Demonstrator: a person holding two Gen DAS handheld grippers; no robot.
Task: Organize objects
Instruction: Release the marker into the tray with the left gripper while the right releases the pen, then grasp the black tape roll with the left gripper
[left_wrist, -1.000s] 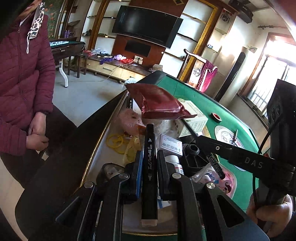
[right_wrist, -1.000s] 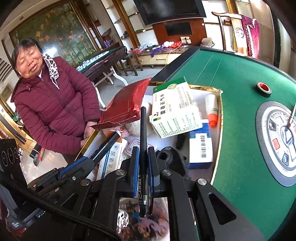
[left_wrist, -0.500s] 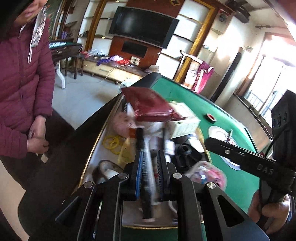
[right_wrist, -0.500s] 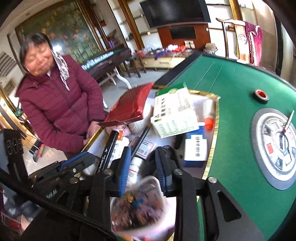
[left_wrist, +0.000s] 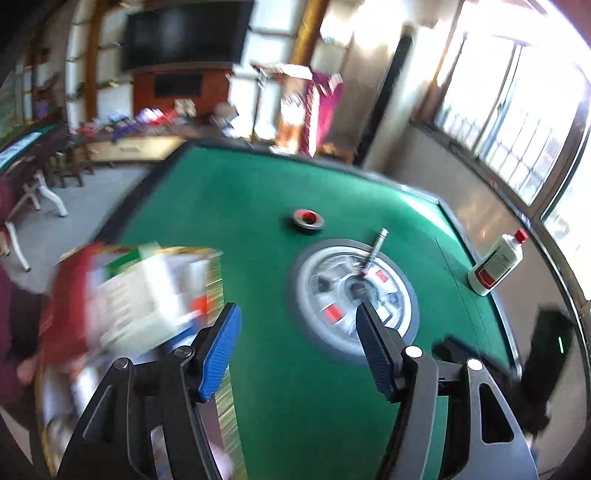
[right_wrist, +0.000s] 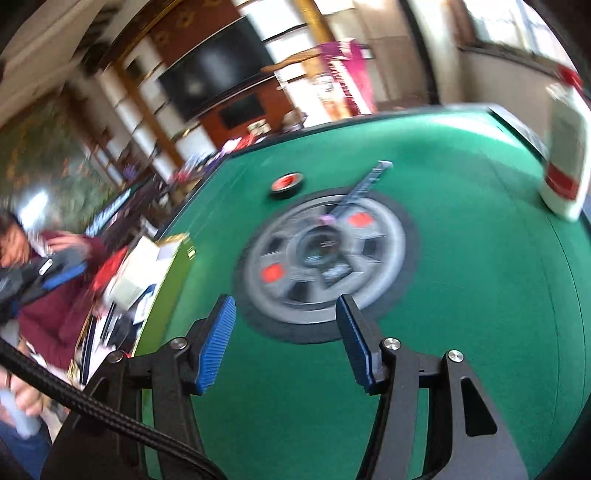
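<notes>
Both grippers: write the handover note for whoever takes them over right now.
Left gripper: open, nothing between its fingers, over the green table.
Right gripper: open, also holding nothing.
Tray of boxes and packets sits at the table's left edge; the view is blurred, so I cannot list its contents.
On the felt, outside the tray: white bottle with red cap at the right edge, pen across the centre dial, red-centred ring beyond it.
Left to do: probably gather those strays.

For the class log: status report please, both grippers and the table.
Left gripper open, empty. Right gripper open, empty. White bottle upright at table edge, pen across centre dial. Nothing between the fingers.
</notes>
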